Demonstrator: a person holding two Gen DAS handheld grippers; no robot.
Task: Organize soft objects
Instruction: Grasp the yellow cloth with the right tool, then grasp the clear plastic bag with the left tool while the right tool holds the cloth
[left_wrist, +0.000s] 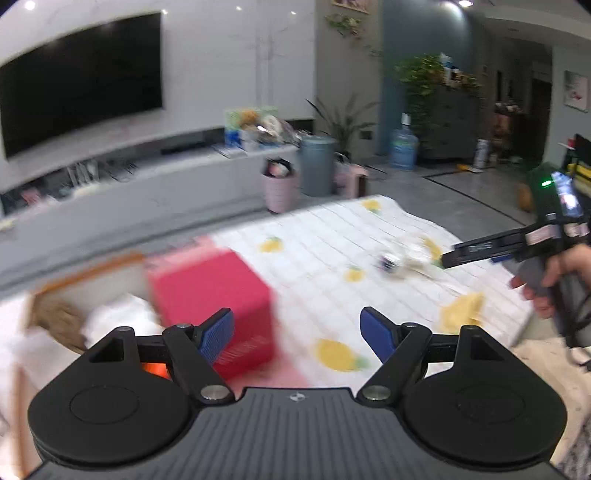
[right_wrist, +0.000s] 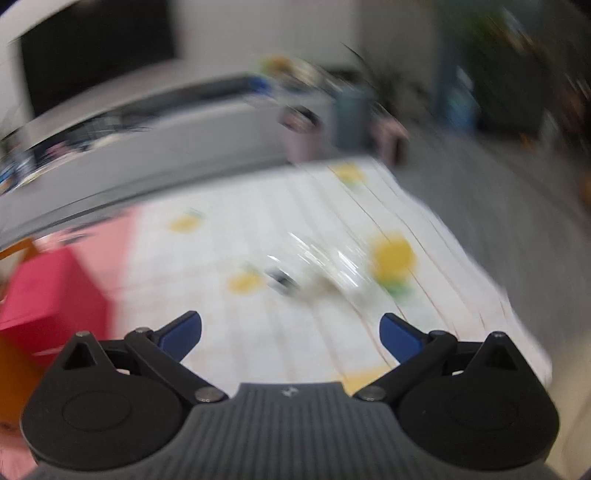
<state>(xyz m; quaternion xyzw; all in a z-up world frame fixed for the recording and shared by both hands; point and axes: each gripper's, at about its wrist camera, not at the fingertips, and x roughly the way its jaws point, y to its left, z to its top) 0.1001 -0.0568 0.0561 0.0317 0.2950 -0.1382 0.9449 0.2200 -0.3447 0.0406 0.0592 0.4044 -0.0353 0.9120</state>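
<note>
Pineapple-print cloth (left_wrist: 332, 236) carries red box (left_wrist: 214, 291), clear bag (left_wrist: 406, 258).

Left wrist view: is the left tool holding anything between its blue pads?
No, the left tool stands wide open, and only the pink box and the pineapple-print cloth show beyond it.

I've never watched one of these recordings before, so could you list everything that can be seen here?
Quilted cloth with yellow fruit print: one, white, covers the surface.
Red box: one, left on the cloth.
Open cardboard box: one, brown, left of the red box, holding brown and white soft items.
Small crinkly clear packet: one, mid-cloth, too blurred to identify.
Black television: one, on the wall.
Pink bin: one, on the floor.
Grey bin: one, beside it.
Blue water jug: one, farther back.
Left gripper: open, empty.
Right gripper: open, empty.
Hand: one, holding the right gripper.
</note>
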